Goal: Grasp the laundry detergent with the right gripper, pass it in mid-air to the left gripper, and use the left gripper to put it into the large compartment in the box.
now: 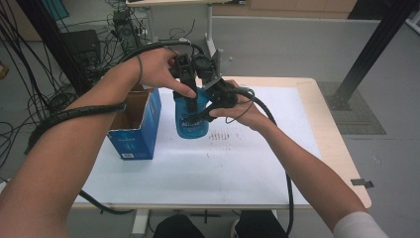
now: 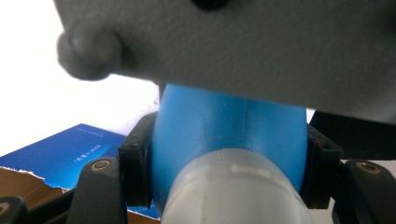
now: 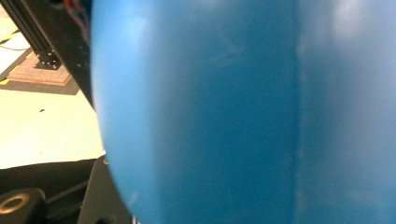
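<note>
My left gripper pinches the blue bottle just below its white cap, a jaw pressed on each side. My right gripper sits against the bottle's side; whether it clamps, I cannot tell. The bottle hangs above the white table, beside the open blue box

This looks like a lab or research workroom. A plain light-wood table with a white sheet on it stands on a bare grey floor. At the upper left of the high view, loose black cables hang and trail across the floor beside a dark equipment box. At the upper right, a black metal frame post runs down to a foot on a grey mat. A second table edge shows at top centre.
</note>
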